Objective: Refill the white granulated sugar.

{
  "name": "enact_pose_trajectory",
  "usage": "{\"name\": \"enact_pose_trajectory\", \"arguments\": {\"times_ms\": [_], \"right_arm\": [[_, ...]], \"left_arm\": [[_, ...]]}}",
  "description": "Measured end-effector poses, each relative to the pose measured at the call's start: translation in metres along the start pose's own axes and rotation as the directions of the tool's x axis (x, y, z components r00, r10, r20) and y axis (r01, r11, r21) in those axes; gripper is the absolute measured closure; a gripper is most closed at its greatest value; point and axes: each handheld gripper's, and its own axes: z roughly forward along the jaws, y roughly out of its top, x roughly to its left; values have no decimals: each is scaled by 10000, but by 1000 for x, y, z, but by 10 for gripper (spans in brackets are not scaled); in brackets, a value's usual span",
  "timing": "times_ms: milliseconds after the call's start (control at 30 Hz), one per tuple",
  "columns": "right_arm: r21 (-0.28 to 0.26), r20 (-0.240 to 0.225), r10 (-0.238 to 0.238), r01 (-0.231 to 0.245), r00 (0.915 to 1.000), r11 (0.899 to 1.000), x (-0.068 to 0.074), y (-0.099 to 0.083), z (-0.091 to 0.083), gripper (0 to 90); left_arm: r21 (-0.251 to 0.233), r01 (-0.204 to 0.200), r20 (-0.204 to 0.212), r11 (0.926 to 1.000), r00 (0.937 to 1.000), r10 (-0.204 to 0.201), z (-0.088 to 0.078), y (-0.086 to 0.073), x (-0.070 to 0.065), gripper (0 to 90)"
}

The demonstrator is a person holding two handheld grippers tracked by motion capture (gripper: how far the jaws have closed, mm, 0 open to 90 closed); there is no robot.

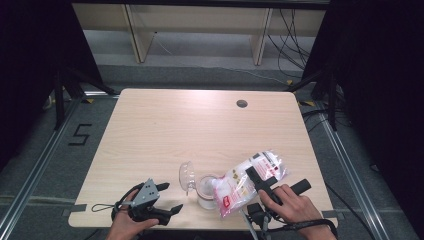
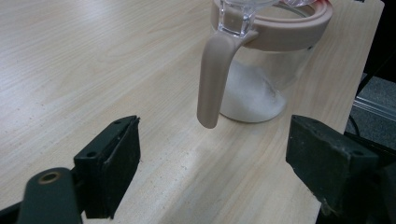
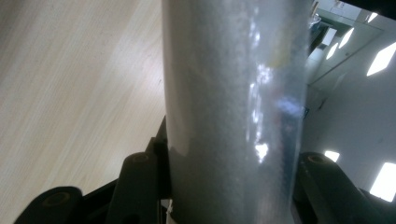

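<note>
A clear jar [image 1: 205, 194] with a beige rim and handle [image 2: 212, 79] stands near the table's front edge, its clear lid [image 1: 186, 176] flipped open to the left. White powder [image 2: 250, 95] lies at the bottom of it. My right gripper [image 1: 254, 176] is shut on a plastic bag of white granules [image 1: 250, 182], which is tilted with its lower end over the jar's mouth. In the right gripper view the bag [image 3: 233, 112] is clamped between both jaws. My left gripper [image 1: 172, 196] rests open left of the jar, and its jaws [image 2: 215, 135] point at the handle without touching it.
The light wooden table [image 1: 200, 130] has a round cable hole [image 1: 242, 103] at the back right. The jar stands close to the front edge. Black curtains, floor rails and cables surround the table.
</note>
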Motion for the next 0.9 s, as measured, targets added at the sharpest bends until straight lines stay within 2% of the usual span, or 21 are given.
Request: {"name": "enact_pose_trajectory", "arguments": {"times_ms": [233, 267, 300, 367, 600, 633, 733, 900], "right_arm": [[-73, -42, -45, 45, 10000, 10000, 0, -1, 1, 592], [-58, -50, 212, -213, 9998, 9998, 2, -1, 1, 593], [36, -72, 242, -242, 9997, 9997, 2, -1, 0, 594], [-31, -22, 59, -59, 10000, 10000, 1, -1, 1, 595], [66, -44, -72, 72, 10000, 10000, 1, 0, 0, 605], [75, -34, 41, -41, 10000, 10000, 2, 1, 0, 608], [-43, 3, -109, 109, 9999, 9999, 1, 1, 1, 612], [-12, -69, -42, 42, 10000, 10000, 2, 1, 0, 622]], "left_arm": [[-3, -7, 5, 10000, 10000, 7, 0, 0, 0, 175], [6, -15, 5, 10000, 10000, 15, 0, 0, 0, 175], [-23, 21, 3, 10000, 10000, -21, 0, 0, 0, 175], [-12, -2, 7, 10000, 10000, 2, 0, 0, 0, 175], [-12, -20, 14, 10000, 10000, 20, 0, 0, 0, 175], [-10, -15, 11, 10000, 10000, 15, 0, 0, 0, 175], [-42, 12, -11, 10000, 10000, -12, 0, 0, 0, 175], [-14, -20, 22, 10000, 10000, 20, 0, 0, 0, 175]]}}
